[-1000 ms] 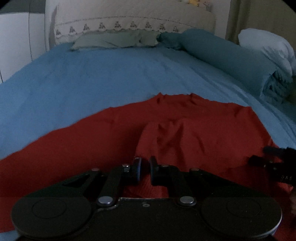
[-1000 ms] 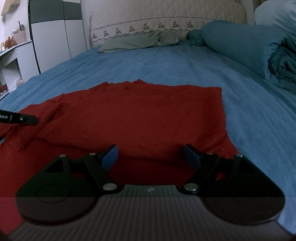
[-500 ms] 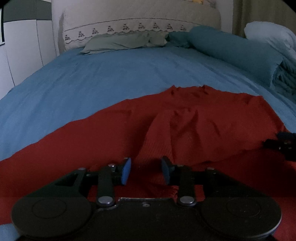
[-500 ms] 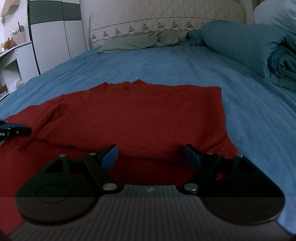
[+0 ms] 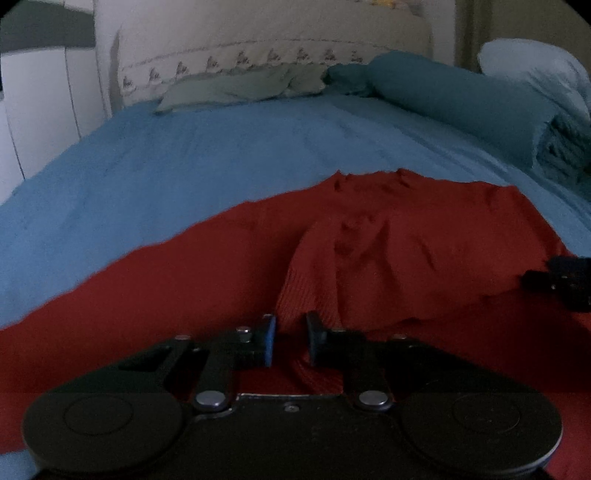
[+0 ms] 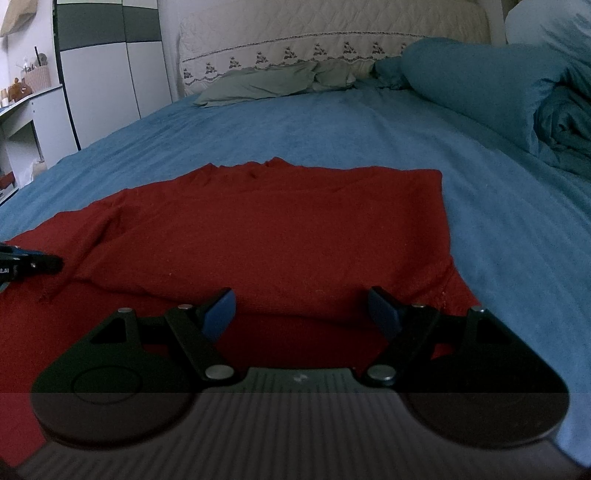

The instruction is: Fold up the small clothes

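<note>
Left gripper closing, jaws down to a narrow gap with a raised fold of the red garment between the pads; whether the pads press on it cannot be told. Right gripper spread wide, nothing between its fingers, hovering just over the garment's near edge. Just ahead of both, red cloth spread flat on the blue bedspread. Beyond to the right, a rolled teal duvet. Farthest ahead, a grey-green pillow against the quilted headboard.
</note>
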`<act>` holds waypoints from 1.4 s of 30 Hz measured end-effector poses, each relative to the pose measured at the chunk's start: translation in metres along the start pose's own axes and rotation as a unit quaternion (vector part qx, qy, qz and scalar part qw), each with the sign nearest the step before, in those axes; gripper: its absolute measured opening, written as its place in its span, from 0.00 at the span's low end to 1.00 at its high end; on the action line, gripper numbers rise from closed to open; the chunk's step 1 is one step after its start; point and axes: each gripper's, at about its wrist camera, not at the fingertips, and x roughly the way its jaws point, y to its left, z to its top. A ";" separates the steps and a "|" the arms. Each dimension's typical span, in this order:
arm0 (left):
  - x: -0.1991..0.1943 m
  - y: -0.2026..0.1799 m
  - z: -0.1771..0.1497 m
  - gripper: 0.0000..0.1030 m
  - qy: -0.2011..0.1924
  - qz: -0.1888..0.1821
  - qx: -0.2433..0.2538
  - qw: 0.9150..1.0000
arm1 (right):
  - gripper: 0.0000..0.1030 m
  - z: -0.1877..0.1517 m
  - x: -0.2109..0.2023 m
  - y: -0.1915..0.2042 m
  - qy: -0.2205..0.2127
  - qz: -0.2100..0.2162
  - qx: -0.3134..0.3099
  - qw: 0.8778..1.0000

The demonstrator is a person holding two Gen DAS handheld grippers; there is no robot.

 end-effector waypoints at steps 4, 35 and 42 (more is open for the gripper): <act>-0.014 -0.001 0.008 0.15 -0.029 0.011 0.022 0.999 | 0.92 0.000 0.000 0.000 0.000 0.000 0.000 1.000; -0.113 0.101 0.008 1.00 -0.051 0.133 -0.077 0.987 | 1.00 0.029 -0.067 0.048 -0.043 0.002 -0.042 0.998; -0.164 0.172 -0.053 1.00 -0.021 0.132 -0.222 0.966 | 1.00 0.029 -0.114 0.113 -0.040 0.046 -0.070 0.996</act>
